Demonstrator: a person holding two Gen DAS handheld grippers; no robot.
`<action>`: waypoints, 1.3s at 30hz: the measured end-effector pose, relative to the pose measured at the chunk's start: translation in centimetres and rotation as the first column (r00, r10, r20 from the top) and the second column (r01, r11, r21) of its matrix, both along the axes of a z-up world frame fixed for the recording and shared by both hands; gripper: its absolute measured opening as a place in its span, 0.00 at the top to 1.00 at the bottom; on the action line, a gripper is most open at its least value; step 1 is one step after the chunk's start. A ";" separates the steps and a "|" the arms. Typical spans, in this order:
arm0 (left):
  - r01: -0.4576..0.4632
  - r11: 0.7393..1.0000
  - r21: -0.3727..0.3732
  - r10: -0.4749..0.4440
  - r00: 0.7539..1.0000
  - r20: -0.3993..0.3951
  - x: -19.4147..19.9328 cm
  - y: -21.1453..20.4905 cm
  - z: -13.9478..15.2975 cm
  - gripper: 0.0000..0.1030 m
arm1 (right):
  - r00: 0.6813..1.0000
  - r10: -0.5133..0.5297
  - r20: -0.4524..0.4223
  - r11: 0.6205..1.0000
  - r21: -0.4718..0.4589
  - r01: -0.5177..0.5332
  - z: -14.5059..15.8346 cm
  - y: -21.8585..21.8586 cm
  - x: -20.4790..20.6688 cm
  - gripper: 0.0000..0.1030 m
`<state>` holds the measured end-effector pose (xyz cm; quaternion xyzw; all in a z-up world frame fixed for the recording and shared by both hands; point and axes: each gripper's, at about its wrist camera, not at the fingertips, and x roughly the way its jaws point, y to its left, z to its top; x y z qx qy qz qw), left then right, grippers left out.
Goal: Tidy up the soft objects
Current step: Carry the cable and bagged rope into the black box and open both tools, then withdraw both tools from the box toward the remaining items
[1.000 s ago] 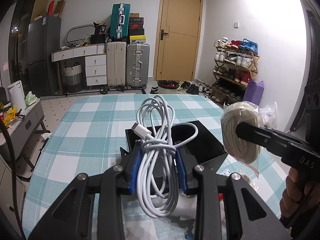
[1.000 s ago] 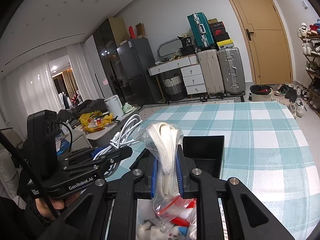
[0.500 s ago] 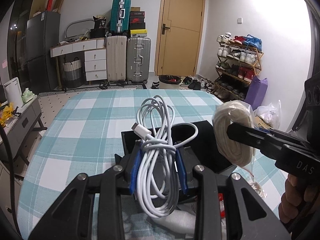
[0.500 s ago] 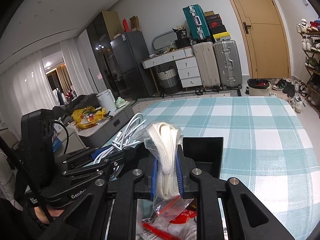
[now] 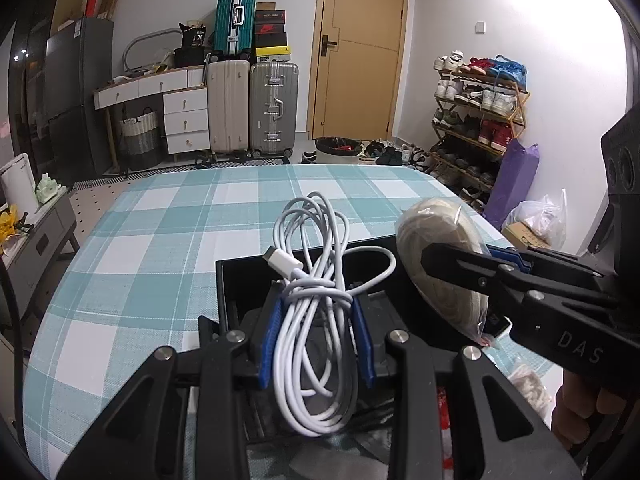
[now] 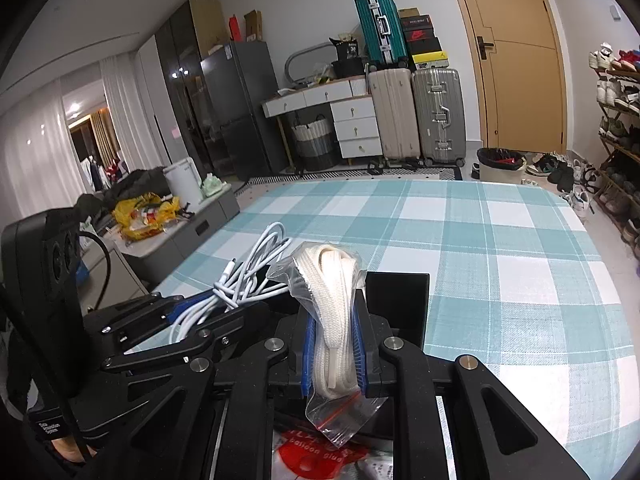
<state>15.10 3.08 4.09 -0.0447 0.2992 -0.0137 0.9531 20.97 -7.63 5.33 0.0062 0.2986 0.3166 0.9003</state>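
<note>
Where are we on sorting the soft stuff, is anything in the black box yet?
Nothing visibly placed yet; the black open box interior is mostly hidden. In hand: the left tongs clamp the coiled white charging cable, the right tongs the clear zip bag of cream laces, both over the box. Left: dropping both in, plus packets beneath.

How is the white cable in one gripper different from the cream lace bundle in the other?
The white charging cable is bare, round cord with a plug at one end; the cream shoelaces are flat woven strips sealed in a clear zip bag. The left gripper pinches the cable; the right gripper pinches the laces. Both are coiled, soft, and held above the black box on the checked tablecloth.
</note>
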 end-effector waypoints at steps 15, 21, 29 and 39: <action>-0.005 1.000 0.004 0.005 1.000 -0.013 0.0 0.5 -0.4 0.45 | 1.000 -0.003 0.027 0.999 -0.048 0.005 -0.8 0.7 0.6 0.57; -0.001 1.000 0.008 0.001 0.999 0.046 -2.1 0.7 1.1 0.12 | 0.998 0.001 0.068 1.000 -0.020 0.000 0.6 -0.7 -1.0 0.23; -0.019 1.000 -0.013 0.020 0.997 0.076 -5.4 1.8 2.0 0.00 | 0.998 -0.025 0.060 1.000 0.000 0.025 1.4 -3.3 -3.7 0.01; -0.022 1.000 0.003 0.022 0.999 0.048 -7.7 2.1 1.7 0.00 | 0.998 -0.056 0.014 0.998 -0.011 0.056 0.2 -5.7 -6.0 0.01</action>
